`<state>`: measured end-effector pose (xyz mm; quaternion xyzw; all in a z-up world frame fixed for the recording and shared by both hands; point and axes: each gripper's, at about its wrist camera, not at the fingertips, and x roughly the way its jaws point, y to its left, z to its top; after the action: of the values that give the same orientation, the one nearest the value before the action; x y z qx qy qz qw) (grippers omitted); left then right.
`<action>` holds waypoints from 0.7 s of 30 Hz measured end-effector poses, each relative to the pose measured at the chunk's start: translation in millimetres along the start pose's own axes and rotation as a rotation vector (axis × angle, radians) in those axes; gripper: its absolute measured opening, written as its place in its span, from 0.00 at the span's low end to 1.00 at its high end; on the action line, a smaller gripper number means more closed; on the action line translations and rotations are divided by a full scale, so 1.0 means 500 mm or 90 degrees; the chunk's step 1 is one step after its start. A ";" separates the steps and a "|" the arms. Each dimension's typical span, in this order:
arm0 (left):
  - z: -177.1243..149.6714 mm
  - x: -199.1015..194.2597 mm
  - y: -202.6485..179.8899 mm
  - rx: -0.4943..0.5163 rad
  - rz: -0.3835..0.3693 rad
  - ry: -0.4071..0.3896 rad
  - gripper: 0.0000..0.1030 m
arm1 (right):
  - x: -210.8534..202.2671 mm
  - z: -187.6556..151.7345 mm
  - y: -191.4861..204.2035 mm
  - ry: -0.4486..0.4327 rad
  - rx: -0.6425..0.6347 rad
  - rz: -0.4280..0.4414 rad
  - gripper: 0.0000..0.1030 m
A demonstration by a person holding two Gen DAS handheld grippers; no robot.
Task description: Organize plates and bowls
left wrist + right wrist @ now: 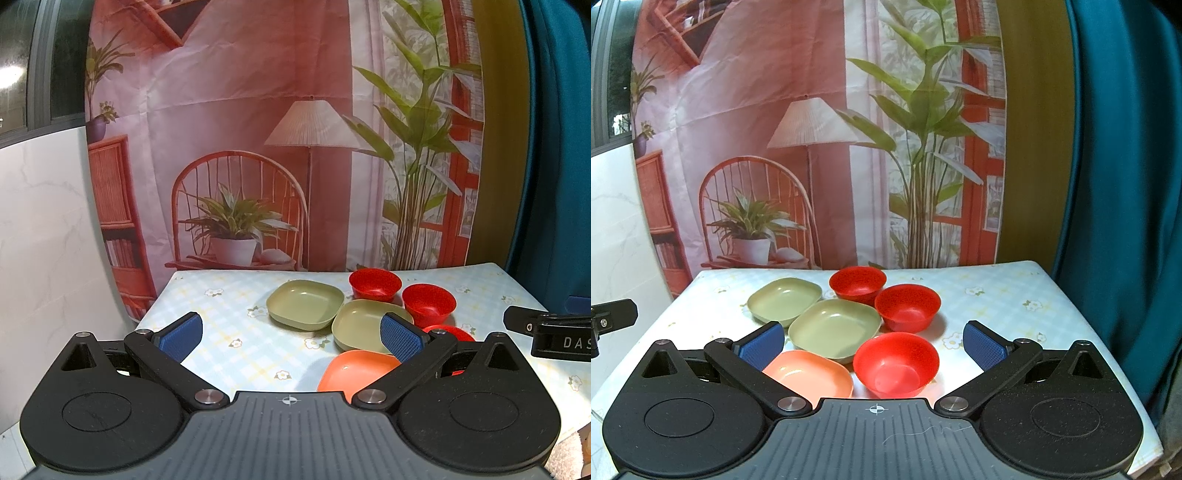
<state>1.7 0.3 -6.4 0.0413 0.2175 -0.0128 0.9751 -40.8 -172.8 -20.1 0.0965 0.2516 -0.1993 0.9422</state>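
Note:
On the flowered tablecloth (997, 295) lie two green square plates, the far one (783, 298) and the near one (834, 326), an orange plate (812, 374) and three red bowls: far (857, 282), middle (908, 306), near (897, 363). My right gripper (873, 343) is open and empty, above the near edge, its jaws either side of the orange plate and near bowl. My left gripper (291, 334) is open and empty, to the left of the dishes; the far green plate (304, 303), near green plate (364, 325), orange plate (356, 369) and bowls (428, 304) show there.
A printed backdrop (812, 147) hangs behind the table. A teal curtain (1126, 184) hangs at the right. A white marble-look wall (44, 258) stands at the left. The right gripper's body (546, 334) shows at the right edge of the left wrist view.

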 end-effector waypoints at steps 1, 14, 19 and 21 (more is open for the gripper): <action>0.000 -0.001 0.000 0.000 0.000 0.000 1.00 | 0.000 0.000 0.000 0.000 0.000 0.000 1.00; 0.002 -0.002 0.001 -0.003 -0.001 0.006 1.00 | 0.000 -0.008 0.004 0.000 0.000 0.000 1.00; 0.002 -0.003 0.001 -0.003 -0.001 0.007 1.00 | 0.000 -0.006 0.003 0.000 0.001 0.000 1.00; 0.002 -0.002 0.001 -0.003 -0.001 0.007 1.00 | 0.001 -0.007 0.003 0.000 0.001 0.000 1.00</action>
<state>1.0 0.6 -5.0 0.0389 0.2232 -0.0125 0.9739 -41.4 -170.8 -23.4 0.0974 0.2515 -0.1998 0.9420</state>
